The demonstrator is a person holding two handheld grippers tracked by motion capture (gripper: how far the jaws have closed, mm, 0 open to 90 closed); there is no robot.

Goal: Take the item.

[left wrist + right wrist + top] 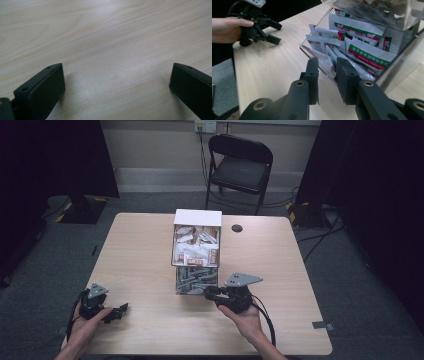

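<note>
A clear two-tier box [196, 252] with a white top stands mid-table. Its upper bin holds white and brown packets, and its lower bin holds several white packets with green and red stripes [364, 51]. My right gripper [207, 291] is at the lower bin's open front. In the right gripper view its jaws [327, 67] stand a narrow gap apart, with the edge of one striped packet [325, 58] between them and not visibly pinched. My left gripper [120, 310] rests at the table's near left, jaws wide open [117, 75] over bare wood, and the same left gripper [274, 32] appears farther off in a hand.
A small black round disc [237, 228] lies on the table [145, 245] behind the box to the right. A black folding chair [240, 165] stands beyond the far edge. Dark curtains hang on both sides, and cables run across the floor.
</note>
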